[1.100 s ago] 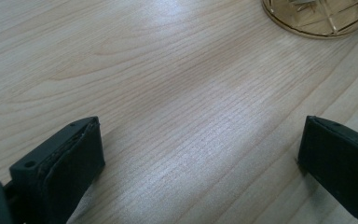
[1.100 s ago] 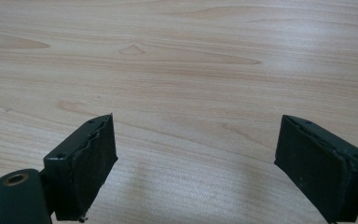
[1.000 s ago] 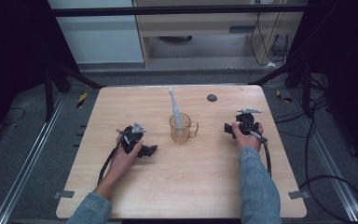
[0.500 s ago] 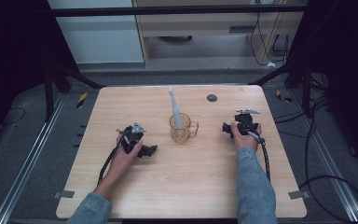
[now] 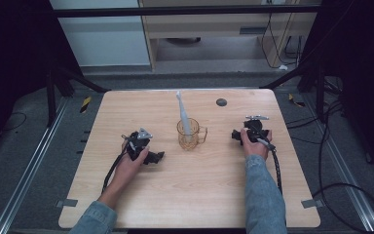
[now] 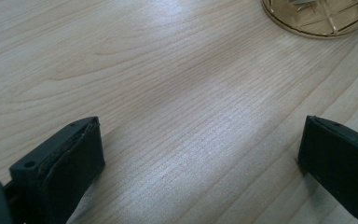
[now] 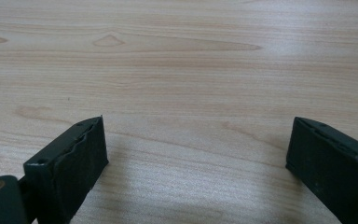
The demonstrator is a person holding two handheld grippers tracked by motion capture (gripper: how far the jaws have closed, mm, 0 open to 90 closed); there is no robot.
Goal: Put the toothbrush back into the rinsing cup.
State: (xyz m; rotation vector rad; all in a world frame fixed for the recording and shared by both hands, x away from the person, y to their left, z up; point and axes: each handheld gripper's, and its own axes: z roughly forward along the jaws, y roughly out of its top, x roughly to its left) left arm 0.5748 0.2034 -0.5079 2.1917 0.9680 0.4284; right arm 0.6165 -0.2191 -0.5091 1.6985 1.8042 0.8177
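The amber glass mug (image 5: 190, 135) is standing upright at the centre of the high view, on the wooden table (image 5: 195, 195), with its handle pointing toward the right of the frame. A white toothbrush (image 5: 184, 113) is leaning inside the mug, its upper end rising toward the top of the frame. In the left gripper view, the base of the mug (image 6: 318, 18) is showing in the upper right corner.

The left gripper (image 5: 157, 157) is lying at the left of centre in the high view, near the mug but apart from it, with a hand (image 5: 130, 163) wrapped around its body. In the left gripper view its jaws are standing spread wide, with bare tabletop between them.

The right gripper (image 5: 234, 134) is sitting at the right of centre in the high view, also apart from the mug, with the other hand (image 5: 254, 146) holding it. Its jaws have just been opening; in the right gripper view they are standing spread wide, with nothing between them but wood grain.

A small dark disc (image 5: 221, 102) is lying on the table toward the upper right.
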